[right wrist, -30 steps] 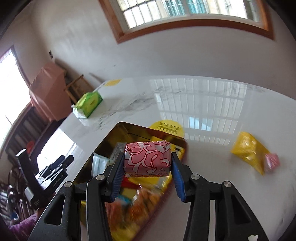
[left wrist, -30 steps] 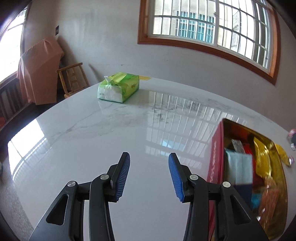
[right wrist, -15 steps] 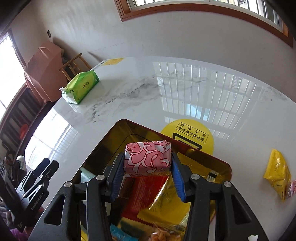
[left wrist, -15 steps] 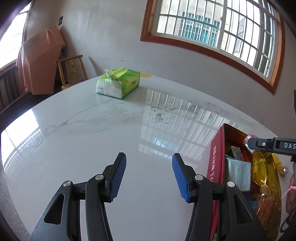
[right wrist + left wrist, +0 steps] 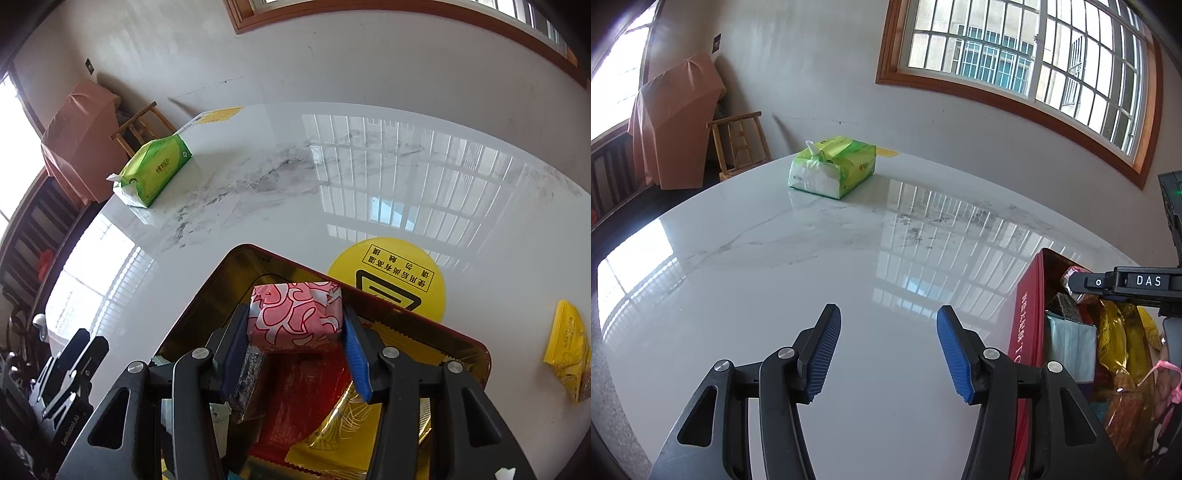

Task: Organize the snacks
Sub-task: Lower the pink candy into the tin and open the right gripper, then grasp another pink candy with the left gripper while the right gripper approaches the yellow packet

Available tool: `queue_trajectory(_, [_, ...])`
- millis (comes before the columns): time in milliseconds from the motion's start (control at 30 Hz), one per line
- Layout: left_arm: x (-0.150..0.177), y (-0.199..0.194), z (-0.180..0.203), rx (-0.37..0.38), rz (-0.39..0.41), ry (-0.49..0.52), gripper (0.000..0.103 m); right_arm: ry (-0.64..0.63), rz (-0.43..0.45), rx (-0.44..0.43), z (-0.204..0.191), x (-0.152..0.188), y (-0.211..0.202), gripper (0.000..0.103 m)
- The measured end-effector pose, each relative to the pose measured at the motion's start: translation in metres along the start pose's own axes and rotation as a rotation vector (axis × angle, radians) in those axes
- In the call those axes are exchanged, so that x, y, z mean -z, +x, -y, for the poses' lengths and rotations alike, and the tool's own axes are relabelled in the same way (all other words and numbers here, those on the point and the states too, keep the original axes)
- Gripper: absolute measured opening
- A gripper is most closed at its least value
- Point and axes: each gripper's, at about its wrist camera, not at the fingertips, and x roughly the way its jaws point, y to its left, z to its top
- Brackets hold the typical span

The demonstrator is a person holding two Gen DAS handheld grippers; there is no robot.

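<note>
If the right gripper [image 5: 295, 343] lets go too soon, the pink snack [image 5: 295, 314] could hit the far rim of the tin [image 5: 458, 338] and flip out onto the table [image 5: 280, 206]. It sits near that back edge, so there isn't much room. It could also land on top of the pile inside & slide, bc the red packet [image 5: 306, 398] and gold wrappers [image 5: 340, 424] below look slippery and uneven. A hard squeeze could squash it too, since it looks soft & wrapped in thin paper.

Right gripper: fingers closed snug on both sides of the pink snack, holding it up over the open tin, tipped forward & down toward the inside. The snack is off the table, above the other snacks, not resting on them as far as I can tell.

Left gripper [image 5: 888, 350]: fingers wide apart, nothing in them. It hangs low over bare table just left of the tin's red side [image 5: 1027, 321], pointing at the green tissue pack [image 5: 833, 170] far off.

One yellow packet [image 5: 569, 350] lies on the table, well apart from the tin, w/ a round yellow sticker [image 5: 388, 275] just behind it.
</note>
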Motion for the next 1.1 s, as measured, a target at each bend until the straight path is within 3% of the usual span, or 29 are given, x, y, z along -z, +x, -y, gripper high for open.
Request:
queue_trajectory(300, [0.000,0.000,0.000,-0.013,0.003,0.002,0.059,0.051,0.108,-0.043,0.011,0.002,-0.027,0.053])
queue_trajectory(433, [0.000,0.001,0.001,-0.019,0.002,0.008,0.059,0.074,0.194,-0.087,0.018,0.016,-0.053,0.056])
queue_trajectory(567, [0.000,0.002,0.002,-0.026,0.000,0.012,0.060,0.069,0.245,-0.052,0.033,0.045,-0.081,0.061])
queue_trajectory(833, [-0.001,0.002,0.003,-0.045,-0.003,0.018,0.060,0.058,0.307,0.215,0.100,0.126,-0.143,0.070])
queue_trajectory(1033, [0.000,0.003,0.006,-0.072,-0.006,0.034,0.062,0.177,0.277,0.470,0.192,0.185,-0.175,0.070])
queue_trajectory(1100, [0.000,0.003,0.008,-0.087,-0.008,0.043,0.063,0.230,0.261,0.511,0.219,0.202,-0.181,0.070])
